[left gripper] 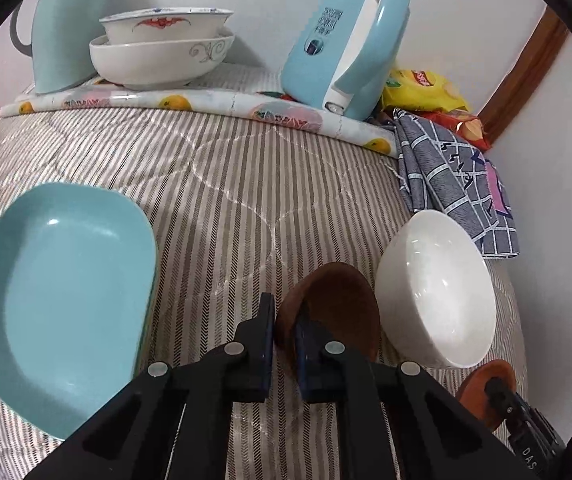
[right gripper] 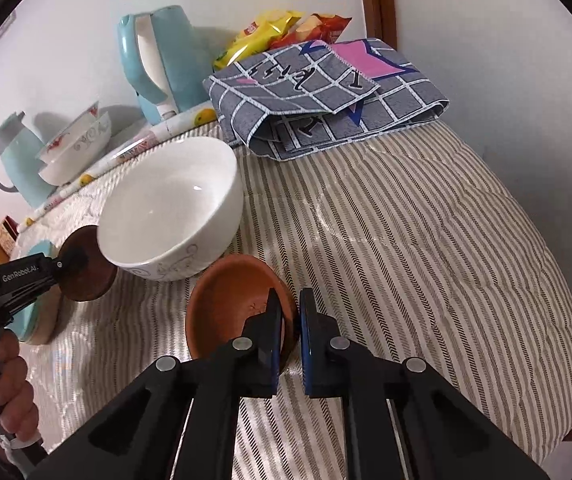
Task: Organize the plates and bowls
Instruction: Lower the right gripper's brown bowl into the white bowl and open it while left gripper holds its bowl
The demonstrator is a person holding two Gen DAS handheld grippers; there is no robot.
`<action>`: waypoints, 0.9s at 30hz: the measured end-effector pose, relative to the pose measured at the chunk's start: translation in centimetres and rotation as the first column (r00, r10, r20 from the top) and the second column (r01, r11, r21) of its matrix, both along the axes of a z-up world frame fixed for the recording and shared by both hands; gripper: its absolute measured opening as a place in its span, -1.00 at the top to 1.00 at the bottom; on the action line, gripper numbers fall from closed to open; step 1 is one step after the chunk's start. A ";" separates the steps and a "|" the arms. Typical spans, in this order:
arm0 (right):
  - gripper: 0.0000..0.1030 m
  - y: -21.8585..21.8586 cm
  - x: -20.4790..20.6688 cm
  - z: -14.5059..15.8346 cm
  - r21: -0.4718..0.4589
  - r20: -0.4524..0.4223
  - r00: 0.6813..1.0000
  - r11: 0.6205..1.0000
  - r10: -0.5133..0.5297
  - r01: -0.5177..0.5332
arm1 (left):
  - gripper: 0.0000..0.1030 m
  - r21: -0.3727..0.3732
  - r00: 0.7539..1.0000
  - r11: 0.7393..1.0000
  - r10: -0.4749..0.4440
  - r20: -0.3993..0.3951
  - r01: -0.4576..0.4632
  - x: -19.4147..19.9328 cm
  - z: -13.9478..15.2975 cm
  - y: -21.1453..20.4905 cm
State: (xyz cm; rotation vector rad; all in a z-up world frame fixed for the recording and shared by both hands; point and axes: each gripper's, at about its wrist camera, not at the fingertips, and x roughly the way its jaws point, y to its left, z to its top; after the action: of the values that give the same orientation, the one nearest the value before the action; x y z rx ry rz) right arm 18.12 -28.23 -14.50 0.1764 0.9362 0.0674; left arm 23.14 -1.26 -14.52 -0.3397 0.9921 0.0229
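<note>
Two brown saucers are in play right now: the left claw (left gripper: 284,334) is pinched on the rim of one saucer (left gripper: 334,304), and the right claw (right gripper: 289,330) is clamped on the other saucer (right gripper: 231,304). Both sit near the desk's front edge, either side of the white bowl (right gripper: 173,204). Two bowls (left gripper: 161,50) look stacked already at the back edge; teal plates (left gripper: 65,304) are piled front-left. Saucers and white bowl still need sorting, probably.

Left wrist view low over striped bedcover (left gripper: 213,184), facing the wall, right wrist view close alongside, angled leftward, both sharing white bowl (left gripper: 434,292) at centre-right and centre-left respectively
</note>
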 end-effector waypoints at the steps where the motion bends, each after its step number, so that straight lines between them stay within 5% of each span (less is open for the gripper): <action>1: 0.84 0.0 -0.2 0.3 -0.006 0.007 1.000 1.000 -0.001 0.001 | 0.82 0.001 1.000 1.000 0.000 0.001 0.000 -0.1 0.1 0.0; 16: 0.84 1.7 1.5 6.5 -0.008 0.130 0.991 1.000 0.030 -0.029 | 0.82 0.026 0.999 1.000 -0.007 0.041 0.006 0.0 2.8 0.7; 27: 0.84 6.1 6.8 4.6 -0.091 0.067 0.979 0.978 0.193 -0.187 | 0.82 0.068 0.996 0.995 0.076 0.050 -0.079 0.7 3.5 2.3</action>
State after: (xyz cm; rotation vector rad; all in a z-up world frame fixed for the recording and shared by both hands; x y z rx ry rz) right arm 24.89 -22.12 -9.90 0.0056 0.8771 0.2097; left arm 23.85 1.07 -11.03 -0.3136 0.9287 0.1195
